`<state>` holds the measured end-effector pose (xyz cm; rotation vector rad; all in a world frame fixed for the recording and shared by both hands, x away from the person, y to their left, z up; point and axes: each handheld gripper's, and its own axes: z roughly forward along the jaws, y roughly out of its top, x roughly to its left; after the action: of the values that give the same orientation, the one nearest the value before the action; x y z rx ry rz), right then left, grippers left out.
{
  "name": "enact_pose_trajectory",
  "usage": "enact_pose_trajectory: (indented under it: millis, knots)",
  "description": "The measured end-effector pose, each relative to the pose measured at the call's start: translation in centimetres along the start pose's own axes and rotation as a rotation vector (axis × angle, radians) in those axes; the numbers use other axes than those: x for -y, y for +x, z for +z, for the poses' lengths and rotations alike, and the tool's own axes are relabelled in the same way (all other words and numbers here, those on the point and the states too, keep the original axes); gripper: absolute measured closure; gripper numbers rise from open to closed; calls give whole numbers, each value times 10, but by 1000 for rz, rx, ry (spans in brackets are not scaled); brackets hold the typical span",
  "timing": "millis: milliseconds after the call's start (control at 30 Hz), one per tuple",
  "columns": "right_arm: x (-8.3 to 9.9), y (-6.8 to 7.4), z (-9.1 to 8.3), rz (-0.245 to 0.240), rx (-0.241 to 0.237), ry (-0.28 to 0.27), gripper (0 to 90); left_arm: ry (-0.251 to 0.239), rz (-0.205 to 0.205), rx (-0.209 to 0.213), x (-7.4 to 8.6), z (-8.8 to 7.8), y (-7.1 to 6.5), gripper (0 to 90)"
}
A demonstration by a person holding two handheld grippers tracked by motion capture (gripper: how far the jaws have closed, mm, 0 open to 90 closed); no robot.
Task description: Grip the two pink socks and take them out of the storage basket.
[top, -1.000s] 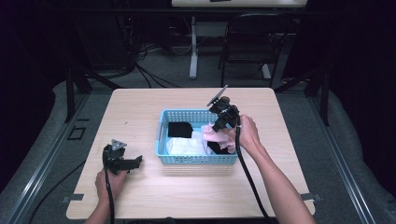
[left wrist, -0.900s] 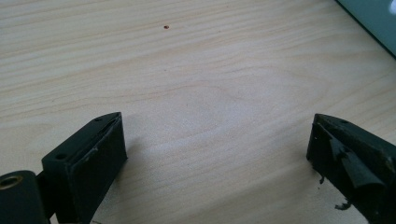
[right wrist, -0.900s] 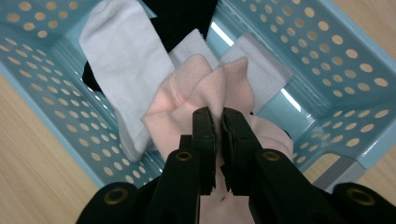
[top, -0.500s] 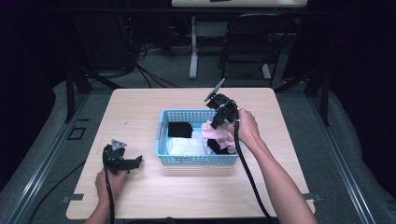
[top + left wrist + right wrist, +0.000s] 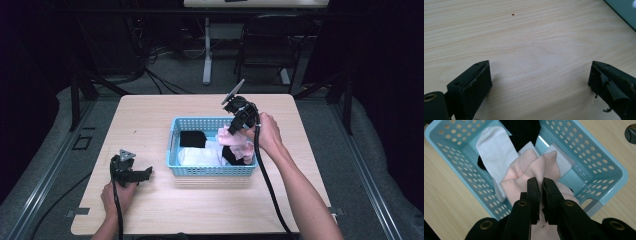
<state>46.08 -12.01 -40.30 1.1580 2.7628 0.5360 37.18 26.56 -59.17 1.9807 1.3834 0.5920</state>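
A: Start close in. What is the left gripper (image 5: pixel 131 171) doing?

B: It rests on the table (image 5: pixel 150 210) near the front edge, well apart from the basket (image 5: pixel 210 171). In the left gripper view its jaws stand wide apart with nothing between them, just bare wood.

A: And the right gripper (image 5: pixel 541 185)?

B: Its jaws are nearly together, pinching a fold of the pink cloth (image 5: pixel 529 168). In the high view that cloth (image 5: pixel 234 141) hangs from the gripper over the basket's right end, its lower part draped on the things inside.

A: So which step is this?

B: I'd judge the cloth is being lifted out of the basket. Next it needs to rise enough for the trailing end to clear the wall, then move sideways to open table, perhaps toward the idle left gripper.

A: What else is in there?

B: A white cloth (image 5: pixel 495 150) and a black cloth (image 5: pixel 520 131) beneath it.

A: Anything unclear?

B: How many pieces lie in the basket, I can't tell; they overlap. The pink cloth's lower end is hidden behind the jaws in the right gripper view.
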Motion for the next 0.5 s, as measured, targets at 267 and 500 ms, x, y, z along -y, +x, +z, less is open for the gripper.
enact_pose_trajectory:
  millis: [267, 500]
  knots:
    - [5, -7, -17, 10, 8, -14, 846, -1, -1, 2, 0, 0, 0, 49]
    - [13, -15, -30, 18, 31, -13, 846, -1, -1, 1, 0, 0, 0, 49]
